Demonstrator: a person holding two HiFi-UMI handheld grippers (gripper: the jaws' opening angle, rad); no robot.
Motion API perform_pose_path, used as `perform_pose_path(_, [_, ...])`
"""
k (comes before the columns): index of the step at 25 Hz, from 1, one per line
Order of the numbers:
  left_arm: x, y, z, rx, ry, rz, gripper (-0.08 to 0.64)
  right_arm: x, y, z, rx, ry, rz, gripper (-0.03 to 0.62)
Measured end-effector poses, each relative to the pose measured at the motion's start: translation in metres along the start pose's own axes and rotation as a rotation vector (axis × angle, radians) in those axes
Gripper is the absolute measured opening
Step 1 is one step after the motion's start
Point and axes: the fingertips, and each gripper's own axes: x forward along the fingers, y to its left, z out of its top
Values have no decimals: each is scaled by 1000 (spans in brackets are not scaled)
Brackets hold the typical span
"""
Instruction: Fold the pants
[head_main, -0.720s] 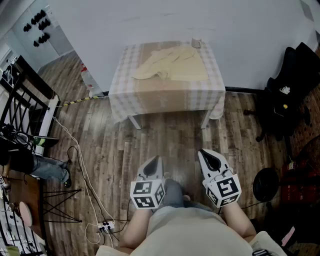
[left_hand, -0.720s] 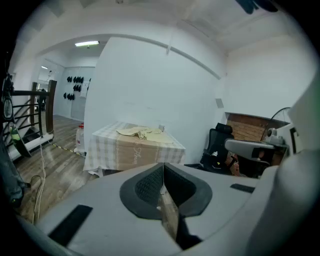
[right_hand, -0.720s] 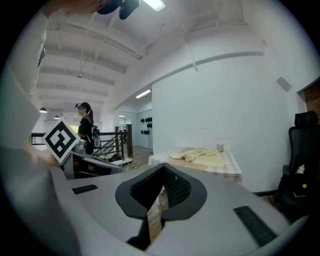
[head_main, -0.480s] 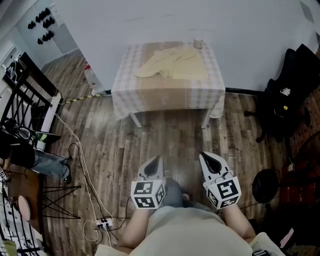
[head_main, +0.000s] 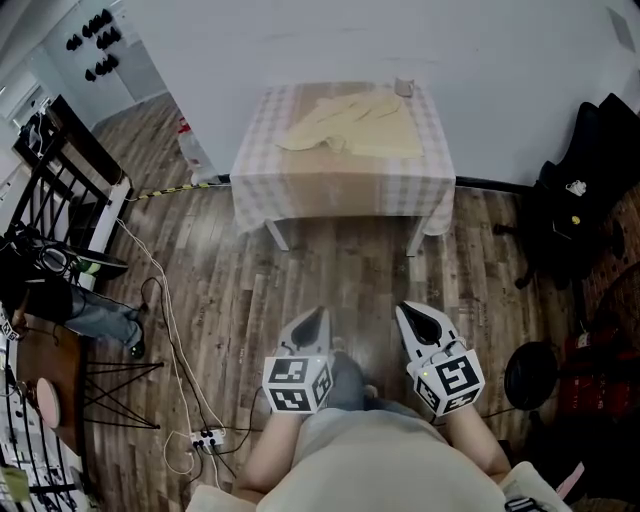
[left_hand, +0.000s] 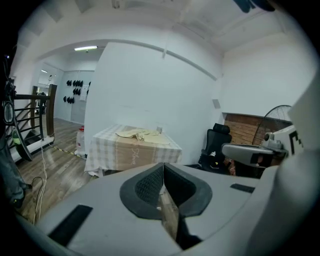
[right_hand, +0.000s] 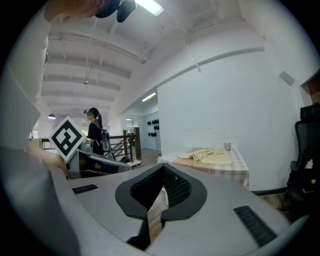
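tools closed, gripping nothing: left tool (head_main: 312, 322) and right tool (head_main: 412, 316) hang near the body, well apart from the pants (head_main: 350, 125) crumpled on the far tabletop (head_main: 300, 172). folding looks not yet begun; the next move calls for approaching and opening.

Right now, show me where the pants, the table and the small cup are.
pants (head_main: 355, 125), head view, middle of the crumpled cloth.
table (head_main: 340, 190), head view, front drape of its cover.
cup (head_main: 404, 87), head view, its side, table's far right corner.
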Motion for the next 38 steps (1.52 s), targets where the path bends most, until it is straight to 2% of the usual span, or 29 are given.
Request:
perform_pose_path(3, [5, 0, 3, -2, 0, -2, 6, 5, -2, 2, 36, -8, 14, 0])
perform_pose_path(10, [29, 4, 18, 8, -2, -15, 6, 30, -22, 5, 16, 13, -16, 2])
perform_pose_path(19, [80, 30, 54, 17, -9, -41, 6, 83, -50, 21, 15, 20, -43, 0])
perform_pose_path(25, [118, 62, 79, 20, -3, -57, 6, 131, -67, 34, 32, 22, -56, 0])
perform_pose_path(38, [178, 147, 122, 24, 20, -68, 6, 232, -75, 51, 22, 52, -81, 0])
